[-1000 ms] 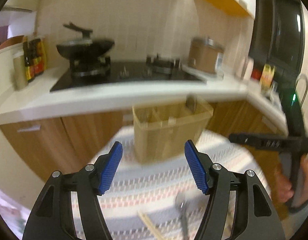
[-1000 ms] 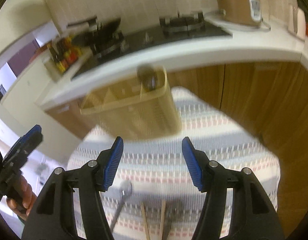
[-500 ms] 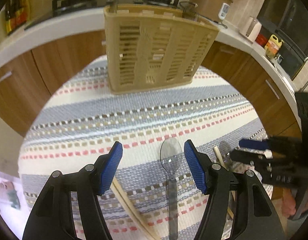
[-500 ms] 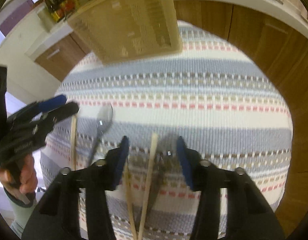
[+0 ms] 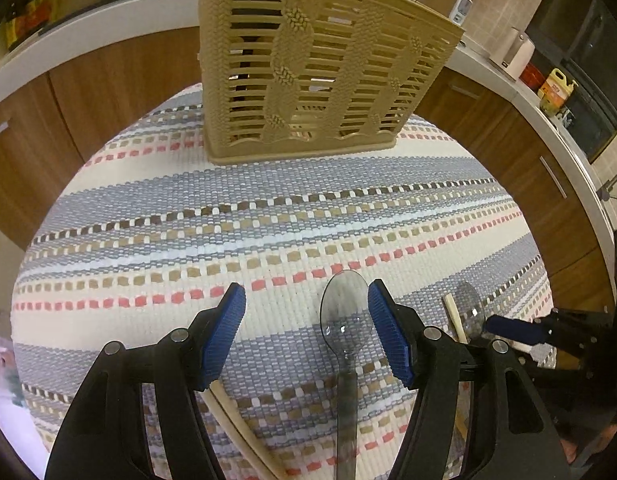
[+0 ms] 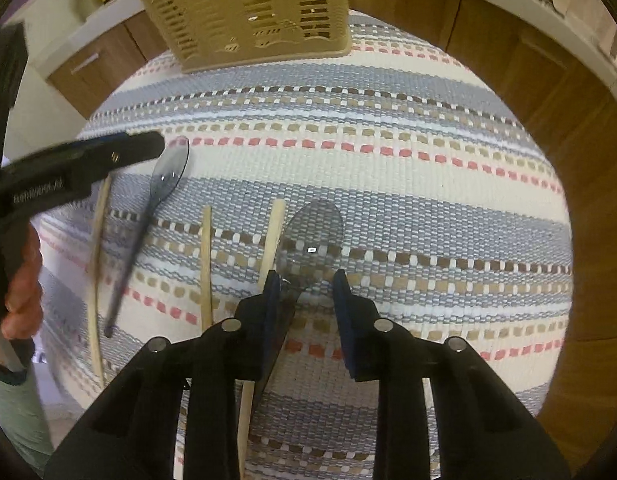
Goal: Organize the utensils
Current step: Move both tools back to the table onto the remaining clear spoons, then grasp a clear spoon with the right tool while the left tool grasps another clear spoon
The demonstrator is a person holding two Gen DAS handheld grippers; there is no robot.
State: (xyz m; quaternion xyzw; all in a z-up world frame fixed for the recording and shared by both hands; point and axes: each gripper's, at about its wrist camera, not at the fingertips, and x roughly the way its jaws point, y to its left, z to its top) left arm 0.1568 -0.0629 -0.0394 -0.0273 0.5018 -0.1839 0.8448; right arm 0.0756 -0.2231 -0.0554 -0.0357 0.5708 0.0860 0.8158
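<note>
Presently: my left gripper (image 5: 306, 312) spread beside one spoon (image 5: 344, 312); right gripper (image 6: 306, 280) spread, straddling another spoon (image 6: 314, 232).

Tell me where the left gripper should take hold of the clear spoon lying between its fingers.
Grip the spoon at its narrow handle just behind the bowl, coming straight down from above. It lies flat on the striped cloth, handle pointing back toward the left gripper, so the open fingers would close across the handle's width. The bowl is broad, curved and probably slippery; the handle likely gives the pads a surer hold.
</note>
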